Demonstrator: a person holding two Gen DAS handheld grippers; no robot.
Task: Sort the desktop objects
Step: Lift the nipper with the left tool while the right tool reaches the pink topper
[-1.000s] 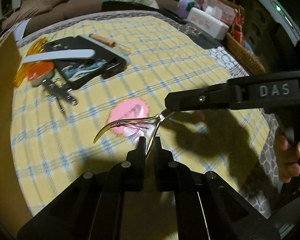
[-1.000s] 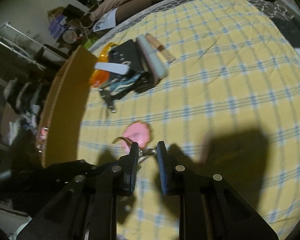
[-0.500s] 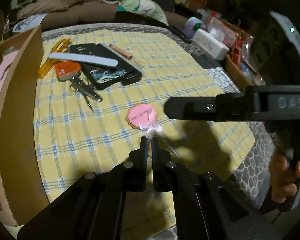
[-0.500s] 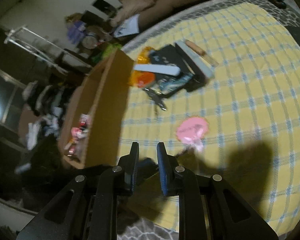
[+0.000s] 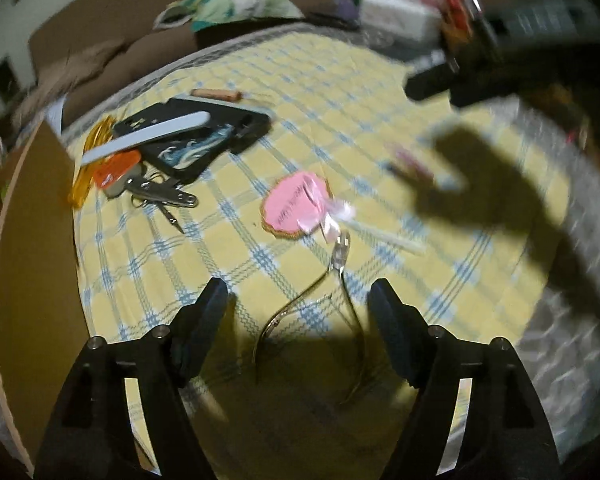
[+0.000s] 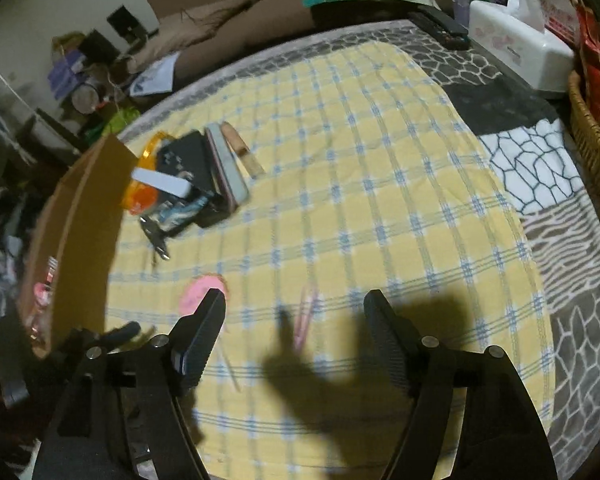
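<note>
My left gripper (image 5: 298, 298) is open and empty. A metal cuticle nipper (image 5: 332, 280) lies on the yellow checked cloth (image 5: 340, 112) between its fingers, handles toward me. A pink tag (image 5: 294, 202) with a ribbon and white stick lies just beyond. My right gripper (image 6: 294, 308) is open and empty above the cloth. A thin pink item (image 6: 306, 316) lies between its fingers, and the pink tag (image 6: 200, 294) shows at its left finger. The right gripper body (image 5: 500, 60) shows blurred at upper right in the left wrist view.
A black case (image 5: 196, 140) with a nail file (image 5: 144, 138), orange items and scissors (image 5: 160, 196) lies at the far left. A cardboard box (image 5: 24, 248) stands along the left edge. A tissue box (image 6: 516, 48) and wicker basket (image 6: 592, 128) stand at the right.
Both grippers have opened. The left gripper let go of the cuticle nipper, which now lies on the cloth. The right gripper swung away to the right.
</note>
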